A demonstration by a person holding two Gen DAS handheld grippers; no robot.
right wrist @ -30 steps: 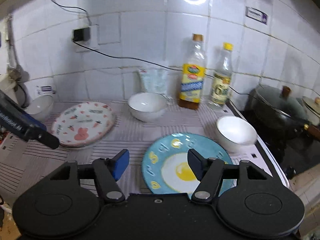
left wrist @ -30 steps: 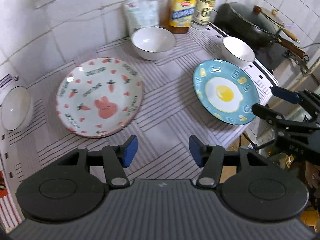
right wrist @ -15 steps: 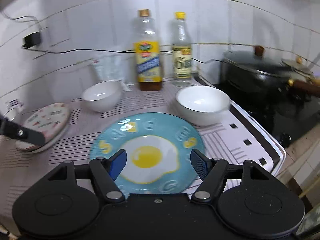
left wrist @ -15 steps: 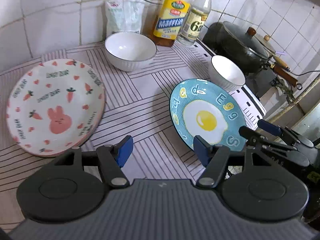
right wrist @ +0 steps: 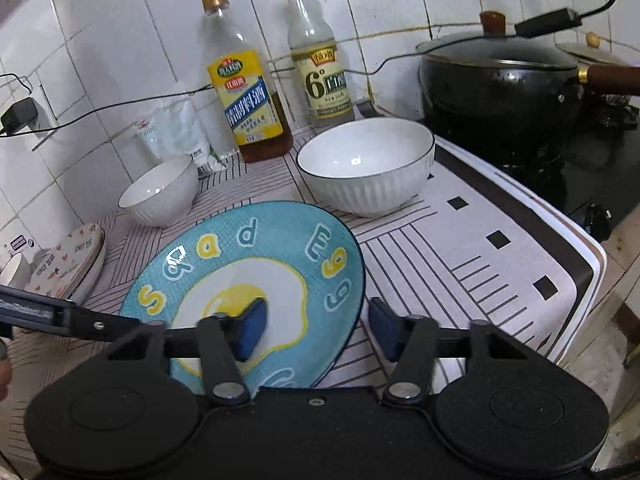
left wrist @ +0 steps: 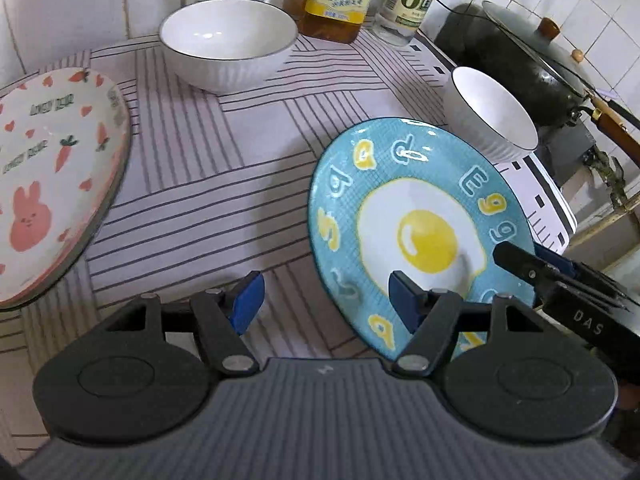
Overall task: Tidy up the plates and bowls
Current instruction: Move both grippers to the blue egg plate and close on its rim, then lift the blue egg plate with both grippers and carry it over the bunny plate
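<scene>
A blue fried-egg plate (left wrist: pixel 420 224) lies on the striped mat; it also shows in the right wrist view (right wrist: pixel 256 280). My right gripper (right wrist: pixel 316 330) is open, its jaws straddling the plate's near right rim without closing. My left gripper (left wrist: pixel 326 300) is open, low over the mat at the plate's left edge. A pink rabbit plate (left wrist: pixel 48 184) lies at the left. One white bowl (left wrist: pixel 228 40) stands at the back, another white bowl (right wrist: pixel 366 164) beside the blue plate.
Two bottles (right wrist: pixel 244 80) and a plastic bag (right wrist: pixel 176 128) stand against the tiled wall. A black lidded pot (right wrist: pixel 500 80) sits on the stove at right. The counter edge (right wrist: pixel 592 280) drops off at right. A small white bowl (right wrist: pixel 12 276) sits far left.
Both grippers have moved forward and down toward the blue plate. My right gripper's jaws now straddle its rim. Both stay open.
</scene>
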